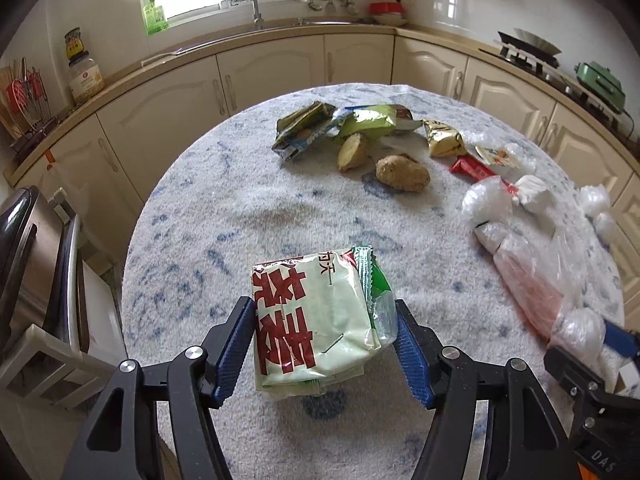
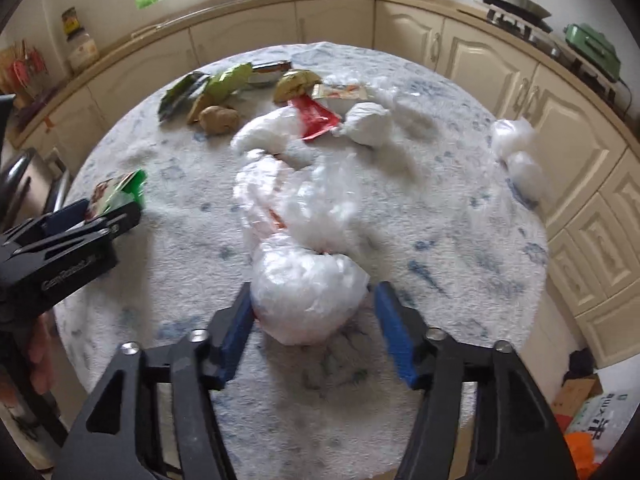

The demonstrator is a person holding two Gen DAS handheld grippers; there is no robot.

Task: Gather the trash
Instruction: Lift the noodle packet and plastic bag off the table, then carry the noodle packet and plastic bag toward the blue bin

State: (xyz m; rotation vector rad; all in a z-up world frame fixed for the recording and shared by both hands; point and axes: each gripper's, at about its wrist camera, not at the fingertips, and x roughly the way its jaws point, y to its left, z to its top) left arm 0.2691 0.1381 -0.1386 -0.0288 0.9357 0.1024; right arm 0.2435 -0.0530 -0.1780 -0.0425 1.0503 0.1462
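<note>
My left gripper (image 1: 325, 322) is shut on a pale green snack packet (image 1: 316, 316) with red characters, held just above the table's near side. It also shows in the right wrist view (image 2: 116, 194). My right gripper (image 2: 314, 304) straddles a bunched clear plastic bag (image 2: 306, 300); the left pad touches it, the right pad (image 2: 394, 332) stands slightly off. The bag (image 1: 532, 276) stretches across the table's right side. More wrappers (image 1: 360, 122) lie at the far side, with a red wrapper (image 2: 316, 116) and white crumpled bags (image 2: 370, 122).
Two potatoes (image 1: 402, 172) lie among the far wrappers. The round table (image 1: 224, 208) has a blue-flecked white cloth. Cream cabinets (image 1: 272, 68) curve behind it, a stove (image 1: 528, 50) at right. A metal appliance (image 1: 24, 264) stands left of the table.
</note>
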